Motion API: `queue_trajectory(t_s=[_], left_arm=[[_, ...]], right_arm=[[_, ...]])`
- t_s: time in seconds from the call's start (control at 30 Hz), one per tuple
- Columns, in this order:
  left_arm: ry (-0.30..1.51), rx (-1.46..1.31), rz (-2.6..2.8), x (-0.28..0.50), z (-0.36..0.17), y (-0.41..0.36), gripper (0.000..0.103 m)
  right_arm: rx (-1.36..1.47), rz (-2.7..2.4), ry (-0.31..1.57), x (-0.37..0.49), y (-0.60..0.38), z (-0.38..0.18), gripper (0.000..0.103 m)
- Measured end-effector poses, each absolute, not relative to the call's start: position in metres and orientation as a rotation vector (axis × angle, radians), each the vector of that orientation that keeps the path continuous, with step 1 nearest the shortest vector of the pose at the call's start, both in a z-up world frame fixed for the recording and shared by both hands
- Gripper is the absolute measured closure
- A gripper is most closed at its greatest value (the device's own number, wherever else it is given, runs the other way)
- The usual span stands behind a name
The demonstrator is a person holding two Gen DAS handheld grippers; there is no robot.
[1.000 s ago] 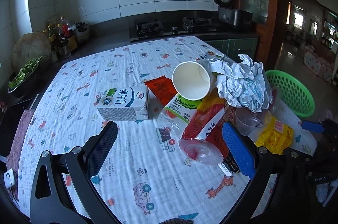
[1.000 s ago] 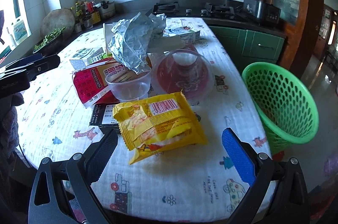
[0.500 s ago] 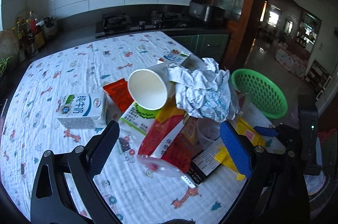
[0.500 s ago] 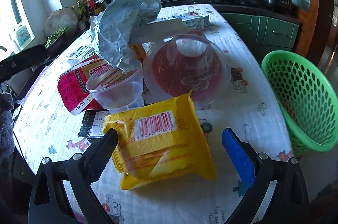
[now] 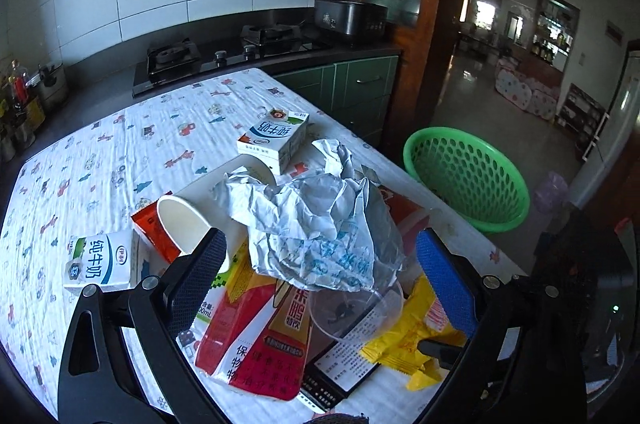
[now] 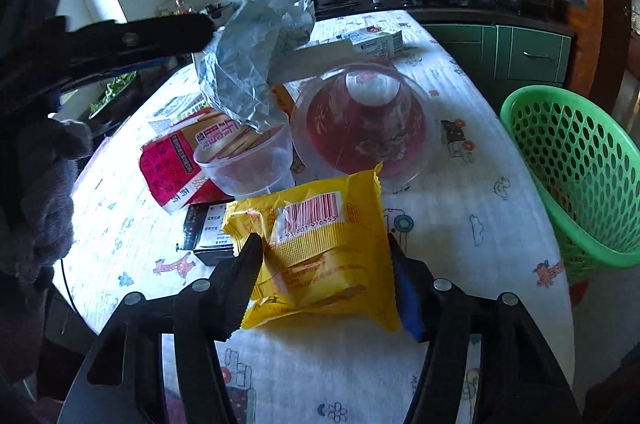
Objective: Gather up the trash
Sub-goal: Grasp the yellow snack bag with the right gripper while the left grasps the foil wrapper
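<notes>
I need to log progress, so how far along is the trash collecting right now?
Barely started: nothing shows inside the green perforated plastic basket. In hand: the right hand-held gripper has its fingers around the yellow foil snack packet; the left hand-held gripper hangs open over the crumpled silver wrapper. Left on the table: milk cartons, cups and red packets.

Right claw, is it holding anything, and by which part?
The right claw has its fingers against both side edges of the yellow packet, at its near end. The left claw holds nothing.
</notes>
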State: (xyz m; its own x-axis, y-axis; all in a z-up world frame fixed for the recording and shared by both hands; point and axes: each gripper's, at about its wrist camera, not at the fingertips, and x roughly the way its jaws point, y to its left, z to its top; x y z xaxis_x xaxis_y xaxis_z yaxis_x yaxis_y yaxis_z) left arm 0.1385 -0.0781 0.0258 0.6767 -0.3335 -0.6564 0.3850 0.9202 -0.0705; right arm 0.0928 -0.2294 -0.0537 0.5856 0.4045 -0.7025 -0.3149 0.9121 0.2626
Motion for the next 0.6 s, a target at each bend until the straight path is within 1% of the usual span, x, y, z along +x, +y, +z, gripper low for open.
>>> queue_trajectory(t_s=[0.17, 0.23, 0.27, 0.33, 0.4, 0.43, 0.47, 0.5, 0.53, 0.57, 0.6], left_arm=[[0.749, 0.107, -0.393, 0.15, 0.02, -0.088, 0.009], [0.758, 0.129, -0.378, 0.155, 0.017, -0.093, 0.016], [0.769, 0.132, -0.368, 0.157, 0.015, -0.094, 0.018], [0.801, 0.127, -0.35, 0.161, 0.012, -0.093, 0.027], [0.814, 0.118, -0.344, 0.162, 0.011, -0.092, 0.03], [0.812, 0.119, -0.343, 0.161, 0.011, -0.092, 0.037], [0.813, 0.121, -0.345, 0.16, 0.012, -0.092, 0.039], [0.814, 0.117, -0.354, 0.159, 0.012, -0.091, 0.051], [0.817, 0.111, -0.36, 0.158, 0.013, -0.091, 0.055], [0.814, 0.112, -0.361, 0.157, 0.013, -0.091, 0.056], [0.804, 0.12, -0.362, 0.154, 0.015, -0.091, 0.061]], right_arm=[[0.123, 0.414, 0.816, 0.08, -0.235, -0.046, 0.048], [0.128, 0.41, 0.807, 0.075, -0.239, -0.042, 0.05], [0.133, 0.41, 0.803, 0.074, -0.24, -0.04, 0.05], [0.138, 0.409, 0.79, 0.069, -0.244, -0.036, 0.05], [0.14, 0.408, 0.778, 0.064, -0.247, -0.033, 0.05], [0.141, 0.406, 0.774, 0.062, -0.249, -0.031, 0.05], [0.141, 0.403, 0.769, 0.06, -0.25, -0.03, 0.05], [0.141, 0.401, 0.765, 0.058, -0.252, -0.028, 0.05], [0.142, 0.4, 0.761, 0.057, -0.253, -0.027, 0.05], [0.142, 0.398, 0.757, 0.055, -0.255, -0.026, 0.05], [0.142, 0.397, 0.754, 0.054, -0.256, -0.024, 0.05]])
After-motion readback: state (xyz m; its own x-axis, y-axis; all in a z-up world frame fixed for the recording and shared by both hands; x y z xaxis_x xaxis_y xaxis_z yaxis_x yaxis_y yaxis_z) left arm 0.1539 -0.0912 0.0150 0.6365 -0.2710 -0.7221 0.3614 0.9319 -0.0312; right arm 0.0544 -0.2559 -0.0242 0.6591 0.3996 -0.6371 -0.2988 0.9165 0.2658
